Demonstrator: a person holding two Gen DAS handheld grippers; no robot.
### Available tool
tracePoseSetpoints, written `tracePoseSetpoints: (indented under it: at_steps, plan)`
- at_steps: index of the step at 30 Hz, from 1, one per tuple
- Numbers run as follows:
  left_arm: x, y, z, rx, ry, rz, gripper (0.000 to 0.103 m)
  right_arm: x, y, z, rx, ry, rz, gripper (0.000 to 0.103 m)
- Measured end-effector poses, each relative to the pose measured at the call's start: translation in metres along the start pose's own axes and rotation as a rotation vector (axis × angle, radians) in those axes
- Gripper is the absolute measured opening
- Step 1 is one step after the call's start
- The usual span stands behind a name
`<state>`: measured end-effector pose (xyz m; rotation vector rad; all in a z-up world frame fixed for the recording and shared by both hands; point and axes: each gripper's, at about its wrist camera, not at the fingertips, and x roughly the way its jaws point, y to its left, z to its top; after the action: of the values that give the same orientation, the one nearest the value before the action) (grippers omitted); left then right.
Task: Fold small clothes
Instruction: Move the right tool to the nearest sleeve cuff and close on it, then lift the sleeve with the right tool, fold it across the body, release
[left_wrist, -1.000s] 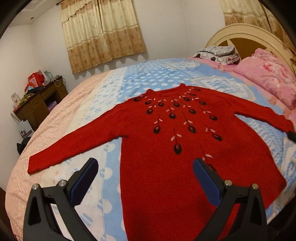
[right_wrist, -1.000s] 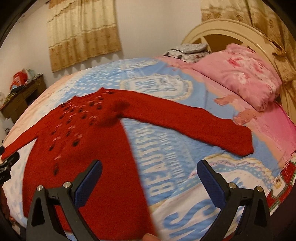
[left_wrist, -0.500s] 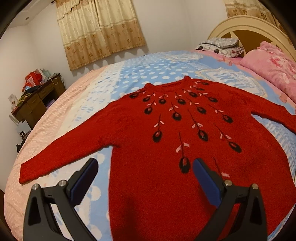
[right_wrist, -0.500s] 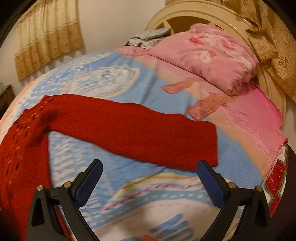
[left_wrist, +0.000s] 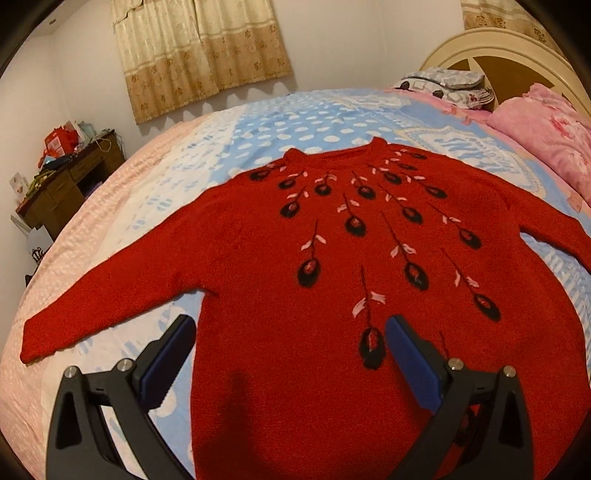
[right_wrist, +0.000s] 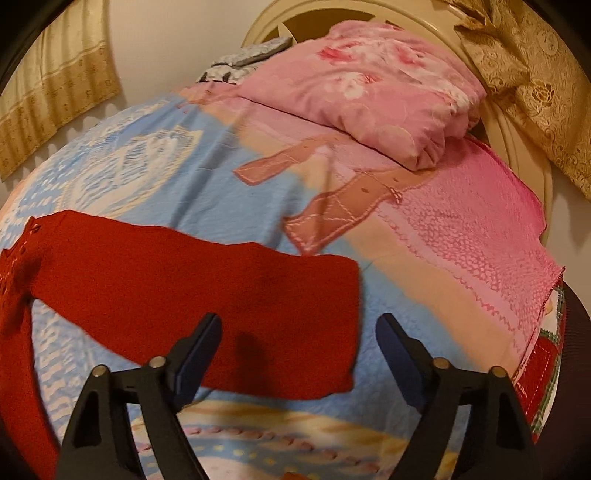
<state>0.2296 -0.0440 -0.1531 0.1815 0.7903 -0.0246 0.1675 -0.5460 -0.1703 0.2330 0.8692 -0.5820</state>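
A red knit sweater (left_wrist: 332, 258) with black and pink flower embroidery lies flat, front up, on the bed, both sleeves spread out. My left gripper (left_wrist: 291, 343) is open and empty, hovering over the sweater's lower left side. In the right wrist view the sweater's right sleeve (right_wrist: 207, 291) stretches across the blanket, its cuff at the right end. My right gripper (right_wrist: 299, 343) is open and empty, just above the cuff end of that sleeve.
The bed carries a blue, white and pink patterned blanket (left_wrist: 288, 122). A pink pillow (right_wrist: 369, 85) lies by the cream headboard (left_wrist: 491, 51). A cluttered wooden desk (left_wrist: 62, 184) stands at the far left. The bed edge (right_wrist: 550, 332) drops off at the right.
My left gripper has moved forward and lower over the sweater body. My right gripper has swung right and closer, from the sweater body to the cuff end of the right sleeve.
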Motion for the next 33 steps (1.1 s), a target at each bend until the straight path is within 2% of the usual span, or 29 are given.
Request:
tracePoseSetpoints:
  at_steps: [3,5,9,14,17,23,33]
  plan:
    - [0.001,0.002,-0.001,-0.005,0.001,0.002,0.103,0.009,-0.008,0.003,0.011,0.011,-0.018,0.083]
    - [0.002,0.003,0.0,-0.004,0.0,0.004,0.103,0.013,-0.01,0.004,0.018,0.021,-0.02,0.074]
    - [0.006,0.006,0.001,-0.007,0.005,0.011,0.103,0.022,-0.009,0.004,0.02,0.047,-0.007,0.065]
    - [0.01,0.014,0.002,-0.023,0.009,0.016,0.103,0.026,-0.005,0.004,0.022,0.058,0.059,0.036]
    - [0.011,0.019,0.002,-0.027,0.009,0.022,0.103,0.026,-0.002,0.006,0.014,0.066,0.066,0.014]
    - [0.011,0.034,0.003,-0.044,0.001,0.03,0.103,0.017,-0.001,0.018,0.037,0.059,0.09,0.009]
    - [0.017,0.057,-0.001,-0.08,0.011,0.037,0.103,-0.039,0.03,0.076,-0.014,-0.079,0.101,0.009]
